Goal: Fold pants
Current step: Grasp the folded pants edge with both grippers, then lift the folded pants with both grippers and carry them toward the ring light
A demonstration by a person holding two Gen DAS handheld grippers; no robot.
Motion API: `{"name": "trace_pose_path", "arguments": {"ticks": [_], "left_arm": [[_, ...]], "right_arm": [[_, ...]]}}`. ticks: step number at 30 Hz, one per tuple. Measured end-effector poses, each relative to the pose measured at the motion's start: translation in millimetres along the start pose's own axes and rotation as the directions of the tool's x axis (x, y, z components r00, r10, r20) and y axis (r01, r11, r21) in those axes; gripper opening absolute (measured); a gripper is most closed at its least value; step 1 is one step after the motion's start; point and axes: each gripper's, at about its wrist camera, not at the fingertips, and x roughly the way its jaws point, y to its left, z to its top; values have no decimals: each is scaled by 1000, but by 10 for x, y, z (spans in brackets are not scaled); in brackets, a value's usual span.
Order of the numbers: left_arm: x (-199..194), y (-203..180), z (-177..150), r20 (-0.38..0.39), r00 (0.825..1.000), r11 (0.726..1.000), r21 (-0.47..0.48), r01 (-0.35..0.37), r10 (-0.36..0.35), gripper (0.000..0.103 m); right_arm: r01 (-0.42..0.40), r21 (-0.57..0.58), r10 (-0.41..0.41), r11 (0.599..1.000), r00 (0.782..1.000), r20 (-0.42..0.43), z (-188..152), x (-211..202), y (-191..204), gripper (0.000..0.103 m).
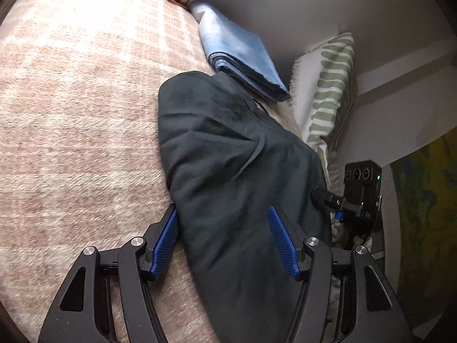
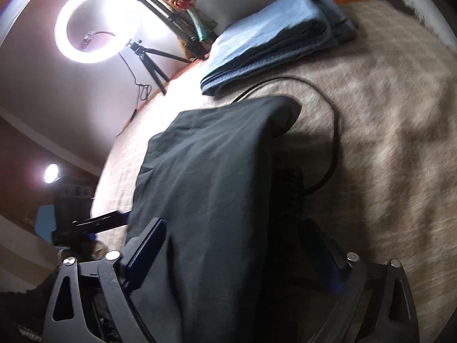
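Note:
Dark grey pants (image 1: 228, 154) lie folded on a beige blanket (image 1: 71, 114). My left gripper (image 1: 222, 214) is open, its blue pads (image 1: 165, 243) spread wide on either side of the near part of the pants. The pants also fill the middle of the right wrist view (image 2: 211, 177). My right gripper (image 2: 234, 228) is open too, with the cloth draped between its spread fingers (image 2: 148, 245); the right-hand finger is in shadow. The other gripper's body shows at the right of the left wrist view (image 1: 360, 197) and at the left of the right wrist view (image 2: 94, 223).
A folded light blue garment (image 1: 242, 57) (image 2: 271, 37) lies beyond the pants. A green-striped pillow (image 1: 331, 94) leans on the wall. A black cable (image 2: 331, 120) curves over the blanket. A lit ring light (image 2: 88, 23) on a tripod stands at the bed's edge.

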Motion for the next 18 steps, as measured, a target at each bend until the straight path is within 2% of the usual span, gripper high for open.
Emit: {"name": "trace_pose_path", "arguments": {"ticks": [4,5,6,8,10,12,15,18], "left_arm": [[26,17,2,19,1000,1000,-17,25,-25,62],[38,0,4,17,1000,1000,-5,25,-24,60],[64,-28,3,13,1000,1000,8,22,-22,60],[103,-75,6,14,1000,1000,17,19,-19,58],[149,-94,2,0,1000,1000,14,16,-16,45],[183,-111,-12,-2,1000,1000,20,1,-1,31],[193,-131,-34,5,1000,999,41,-20,20,23],[162,-144,-43,18,999,998,55,-31,30,15]], "right_arm": [[-7,28,6,1000,999,40,-43,-24,-27,87],[-10,35,8,999,999,45,-49,-27,-28,83],[-25,43,23,999,999,44,-59,-19,-23,72],[-21,38,20,999,999,36,-87,-5,12,67],[10,4,-10,1000,999,39,-102,-1,92,63],[27,-9,-27,1000,999,47,-105,-27,147,53],[43,-14,-42,999,997,60,-108,-96,217,42],[75,-28,-72,997,995,69,-116,-137,318,37]]}}
